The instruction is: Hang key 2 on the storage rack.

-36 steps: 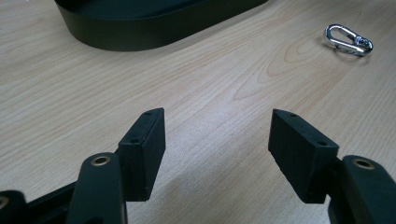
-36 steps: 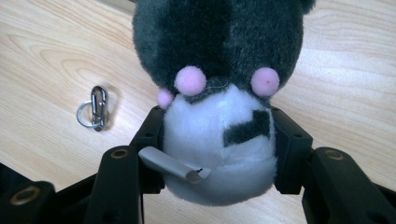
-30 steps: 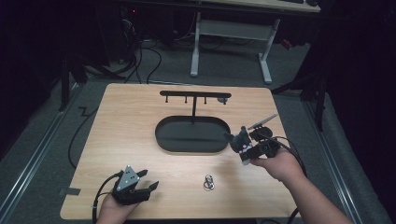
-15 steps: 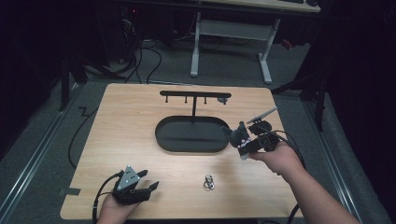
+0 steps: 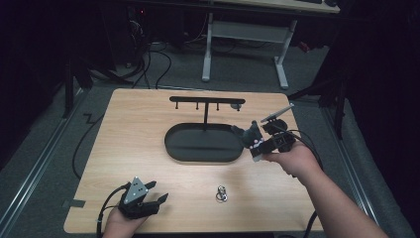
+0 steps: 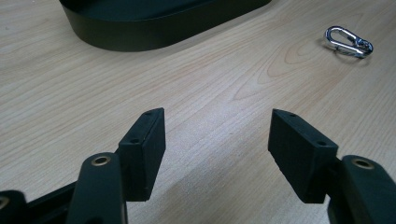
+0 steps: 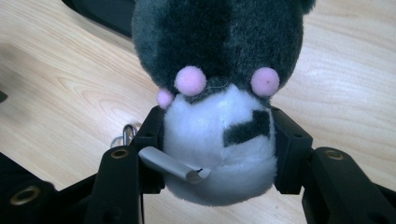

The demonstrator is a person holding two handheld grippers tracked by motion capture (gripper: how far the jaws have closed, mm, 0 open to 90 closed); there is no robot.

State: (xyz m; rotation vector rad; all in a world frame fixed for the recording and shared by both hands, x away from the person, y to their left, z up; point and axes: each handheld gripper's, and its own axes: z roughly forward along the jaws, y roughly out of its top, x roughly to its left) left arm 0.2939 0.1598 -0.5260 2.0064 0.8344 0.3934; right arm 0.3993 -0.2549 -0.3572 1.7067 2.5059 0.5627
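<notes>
A small plush toy (image 7: 219, 84), dark grey above with a white belly and pink dots, is squeezed between the jaws of my right gripper (image 7: 217, 140). In the high view that right gripper (image 5: 255, 141) holds the plush toy (image 5: 250, 135) just above the right end of the black oval tray (image 5: 198, 148). A T-shaped black stand (image 5: 205, 101) with small pegs rises from the tray. A silver carabiner (image 5: 221, 193) lies on the wood near the front edge. My left gripper (image 5: 158, 198) rests at the front left, open and empty, with the carabiner (image 6: 348, 41) far off to its right.
The wooden table (image 5: 138, 124) has bare wood around the tray. Beyond its far edge stand white desk legs (image 5: 208, 49) and cables on a dark floor. A cable (image 5: 81, 144) trails off the table's left side.
My right gripper has carried the plush toy leftward and slightly away, closer to the tray's right end. The left gripper has stayed put.
</notes>
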